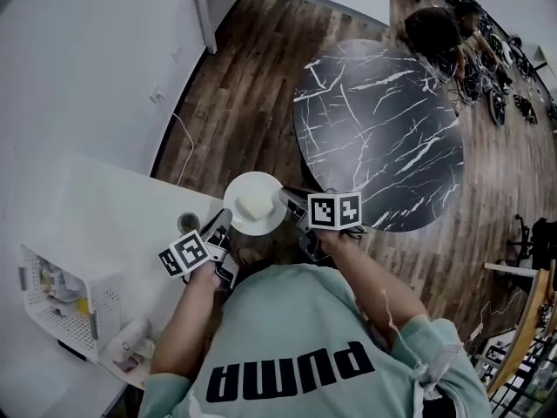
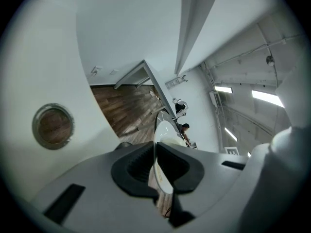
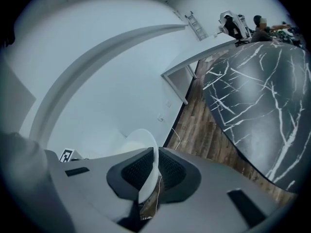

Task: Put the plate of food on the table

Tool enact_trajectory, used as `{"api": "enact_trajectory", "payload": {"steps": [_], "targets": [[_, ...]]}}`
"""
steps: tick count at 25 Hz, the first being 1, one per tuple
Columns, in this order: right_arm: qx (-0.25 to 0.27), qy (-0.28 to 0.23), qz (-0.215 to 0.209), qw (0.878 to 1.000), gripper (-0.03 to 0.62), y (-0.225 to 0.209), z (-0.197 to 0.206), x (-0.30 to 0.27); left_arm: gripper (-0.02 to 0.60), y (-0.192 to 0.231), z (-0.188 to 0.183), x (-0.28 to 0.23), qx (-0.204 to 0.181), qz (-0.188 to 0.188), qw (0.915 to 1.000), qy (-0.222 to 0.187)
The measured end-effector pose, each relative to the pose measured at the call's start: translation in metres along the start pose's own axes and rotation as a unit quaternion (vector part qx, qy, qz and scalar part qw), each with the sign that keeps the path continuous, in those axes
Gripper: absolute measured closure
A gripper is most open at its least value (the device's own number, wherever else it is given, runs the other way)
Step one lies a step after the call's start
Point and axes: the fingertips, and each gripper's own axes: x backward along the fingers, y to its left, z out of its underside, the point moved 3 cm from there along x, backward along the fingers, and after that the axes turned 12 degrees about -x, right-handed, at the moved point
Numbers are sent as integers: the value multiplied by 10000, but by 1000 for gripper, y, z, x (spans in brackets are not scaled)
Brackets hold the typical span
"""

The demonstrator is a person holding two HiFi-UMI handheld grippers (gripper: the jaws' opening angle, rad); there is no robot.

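I have plate (image 1: pixel 237 222) pinched at its rim by left gripper (image 2: pixel 154 171) and right gripper (image 3: pixel 152 173), airborne; table (image 1: pixel 383 129) at 1 o'clock. Thin edge grips: uneven travel could tilt it and slide food (image 1: pixel 253 203) off.

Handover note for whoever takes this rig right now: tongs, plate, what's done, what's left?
Left tongs: shut on the plate rim.
Right tongs: shut on the opposite rim.
Plate, with food on it: held in the air in front of the person, between the white counter and the black table.
Done: plate gripped on both sides and carried clear of any surface.
Left: bring it over the table, set it down, open both tongs.
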Motion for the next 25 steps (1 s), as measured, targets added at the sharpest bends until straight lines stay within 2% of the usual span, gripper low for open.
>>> {"api": "enact_trajectory", "payload": {"steps": [6, 15, 21, 25], "targets": [[-438, -602, 166, 9971, 569, -52, -27, 55, 554, -49, 10, -63, -360, 334, 9974, 521], [-1011, -1412, 526, 9834, 569, -143, -65, 152, 554, -134, 46, -170, -813, 859, 9852, 1240], [-1273, -1783, 703, 9732, 569, -210, -92, 210, 554, -188, 77, -244, -1022, 1067, 9761, 1596], [-1485, -1930, 750, 9670, 569, -254, -105, 238, 554, -215, 97, -290, -1189, 1077, 9703, 1808]]}}
